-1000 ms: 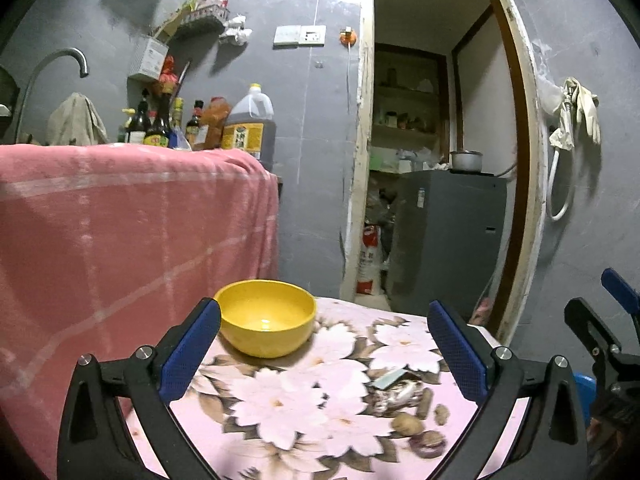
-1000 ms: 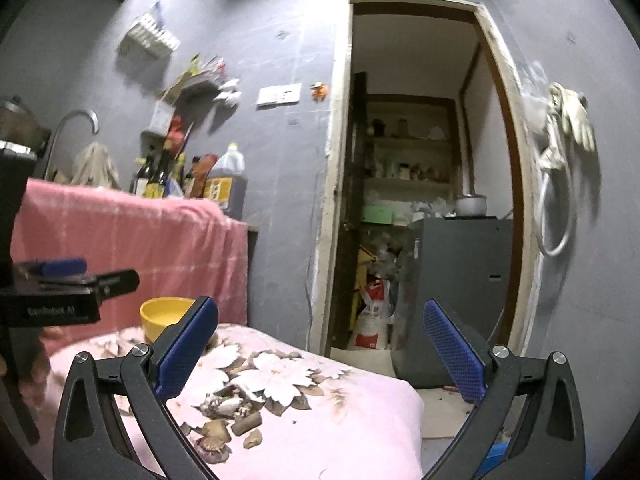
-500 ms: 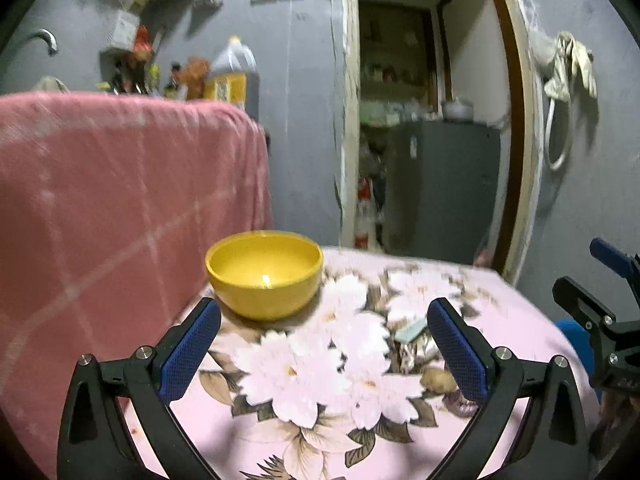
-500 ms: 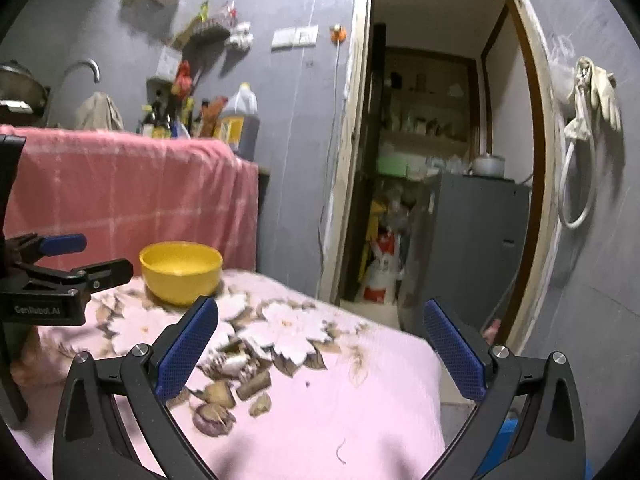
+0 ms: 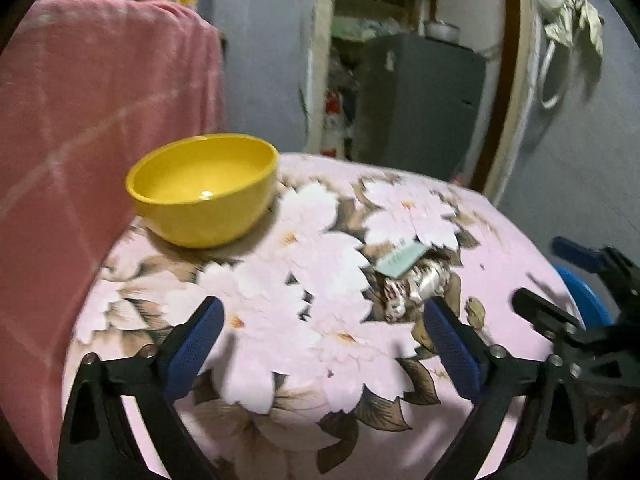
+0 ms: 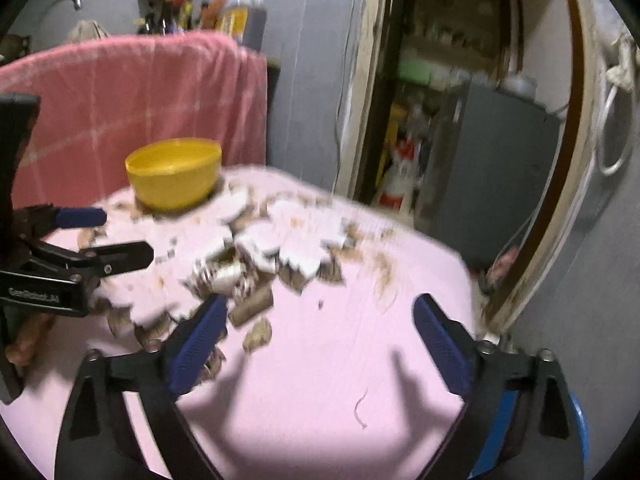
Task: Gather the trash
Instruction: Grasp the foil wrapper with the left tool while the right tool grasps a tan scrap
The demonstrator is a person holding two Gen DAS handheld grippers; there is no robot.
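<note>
A pile of trash lies on the pink flowered tablecloth (image 5: 280, 344): a crumpled wrapper (image 5: 416, 286), a pale green paper slip (image 5: 402, 258) and brown shells (image 6: 258, 334). A yellow bowl (image 5: 204, 192) stands at the far left of the table; it also shows in the right wrist view (image 6: 174, 174). My left gripper (image 5: 320, 344) is open and empty above the cloth, left of the pile. My right gripper (image 6: 320, 336) is open and empty, its left finger close to the shells. The views are blurred.
A pink checked cloth (image 5: 80, 120) hangs over the counter on the left. An open doorway (image 5: 400, 60) with a grey cabinet lies behind the table. A blue bin rim (image 5: 588, 300) shows below the table's right edge. Bottles (image 6: 236, 16) stand on the counter.
Both grippers have tilted down and moved closer over the table. The bowl and trash now look larger and nearer. Both stay open.
</note>
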